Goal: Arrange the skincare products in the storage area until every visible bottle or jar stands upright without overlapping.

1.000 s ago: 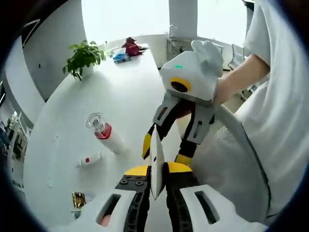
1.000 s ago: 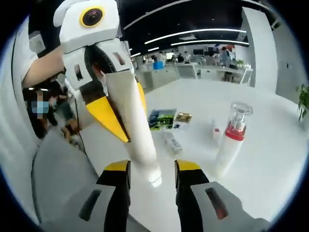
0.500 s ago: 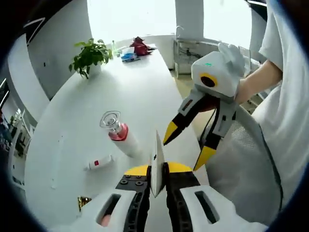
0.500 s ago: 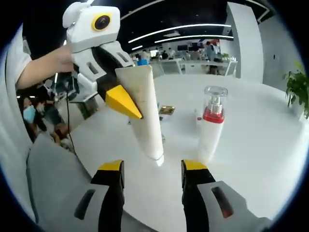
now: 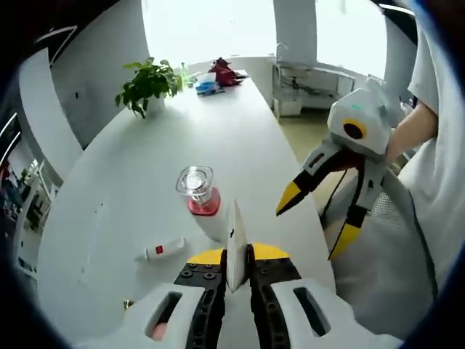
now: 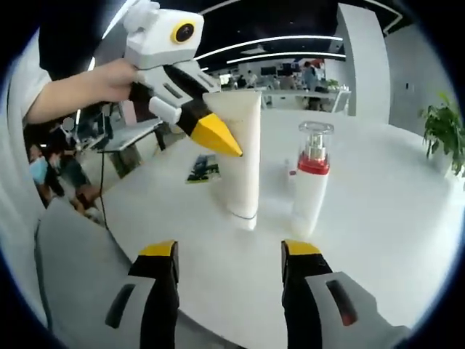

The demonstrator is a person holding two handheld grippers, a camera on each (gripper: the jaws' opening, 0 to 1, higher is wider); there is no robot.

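In the right gripper view, the left gripper (image 6: 218, 138) is coming in from the left, its yellow-tipped jaws clamping the flat crimped end of a white tube (image 6: 242, 156), which is standing cap-down on the white table (image 6: 378, 240). Holding it by the top lets the cap end seat squarely, though whether it is fully resting on the surface is hard to tell. Just to the right of the tube, close but apart, a white pump bottle (image 6: 311, 182) with a red collar and clear cap is standing upright. Beyond the tube, a flat printed packet (image 6: 203, 167) is lying on the table.

In the left gripper view, the tube's crimped edge (image 5: 234, 243) is rising between that gripper's own closed jaws, with the pump bottle (image 5: 200, 200) just ahead. A small white tube (image 5: 166, 249) with a red mark is lying on its side to the left, probably waiting to be stood up. To the right, the right gripper (image 5: 320, 218) is hanging off the table edge, jaws spread and empty, leaving room.
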